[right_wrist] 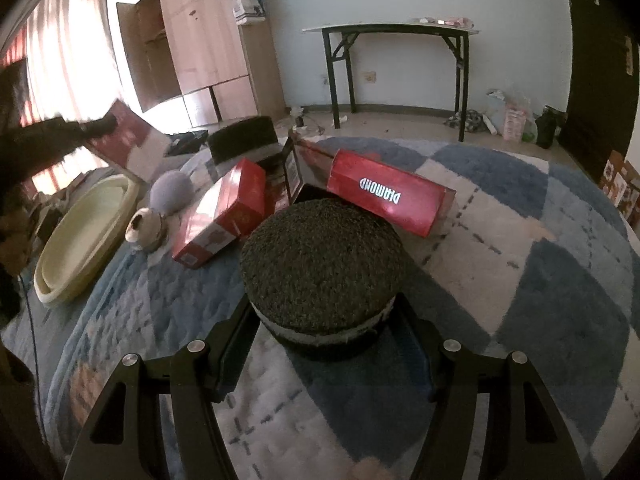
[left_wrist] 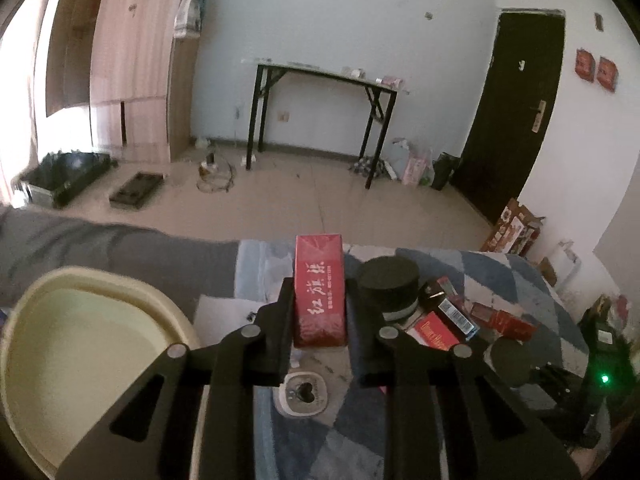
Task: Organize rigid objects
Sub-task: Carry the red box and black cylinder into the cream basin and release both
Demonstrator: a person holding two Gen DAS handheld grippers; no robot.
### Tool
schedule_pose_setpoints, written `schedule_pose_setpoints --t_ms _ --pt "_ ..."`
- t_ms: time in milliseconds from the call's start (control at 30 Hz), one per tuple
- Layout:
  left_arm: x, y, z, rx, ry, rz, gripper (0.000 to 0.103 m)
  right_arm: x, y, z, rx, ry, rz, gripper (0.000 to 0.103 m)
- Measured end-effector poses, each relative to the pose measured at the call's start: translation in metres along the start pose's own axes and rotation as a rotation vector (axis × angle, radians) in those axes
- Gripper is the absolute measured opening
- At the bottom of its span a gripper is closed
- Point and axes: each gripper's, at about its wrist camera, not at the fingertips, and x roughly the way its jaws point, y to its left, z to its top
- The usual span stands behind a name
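Right gripper (right_wrist: 322,320) fingers (right_wrist: 236,332) flanking round dark jar (right_wrist: 320,264), checkered quilt (right_wrist: 540,280)

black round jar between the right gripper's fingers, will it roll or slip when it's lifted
The black round jar stands upright on its flat base, so rolling seems unlikely unless it tips. Its curved side gives the right gripper only narrow contact, so it might twist. The soft checked quilt could let it wobble.

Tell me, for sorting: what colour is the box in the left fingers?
Red box, white script; left wrist view.

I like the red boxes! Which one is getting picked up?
The red box with white Chinese writing, squeezed upright in the left gripper. The other red boxes just lie on the checked blanket.
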Motion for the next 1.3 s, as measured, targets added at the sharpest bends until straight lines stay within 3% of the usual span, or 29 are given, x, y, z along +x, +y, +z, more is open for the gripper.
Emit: schedule_pose_setpoints --t_ms 167,300,433,533,667,833,1033,1200,1300 --pt "-0.031 0.012 0.008 0.014 -0.06 0.079 0.024 -0.007 0.01 0.0 -0.04 0.014 -0.016 0.065" --pt "-0.06 0.053 0.007 -0.028 -0.094 0.202 0.024 -0.029 0.03 -0.004 -0.094 0.007 0.006 0.065" --pt "-0.083 0.107 -0.004 -0.131 -0.104 0.272 0.024 -0.061 0.081 0.006 -0.173 -0.071 0.1 0.065" --pt "-0.083 0.146 -0.018 -0.208 -0.062 0.355 0.024 -0.064 0.137 0.015 -0.277 -0.082 0.185 0.065" --pt "-0.067 0.188 -0.036 -0.289 0.011 0.437 0.024 -0.029 0.219 0.032 -0.407 -0.017 0.332 0.065" --pt "-0.062 0.213 -0.046 -0.364 0.007 0.414 0.024 0.034 0.3 0.047 -0.5 0.056 0.413 0.065" --pt "-0.047 0.226 -0.047 -0.385 0.05 0.441 0.024 0.095 0.337 0.053 -0.528 0.172 0.385 0.065" --pt "-0.041 0.234 -0.05 -0.394 0.07 0.509 0.024 0.118 0.351 0.063 -0.521 0.188 0.383 0.065" --pt "-0.04 0.237 -0.051 -0.417 0.062 0.509 0.025 0.12 0.353 0.061 -0.526 0.19 0.375 0.066"
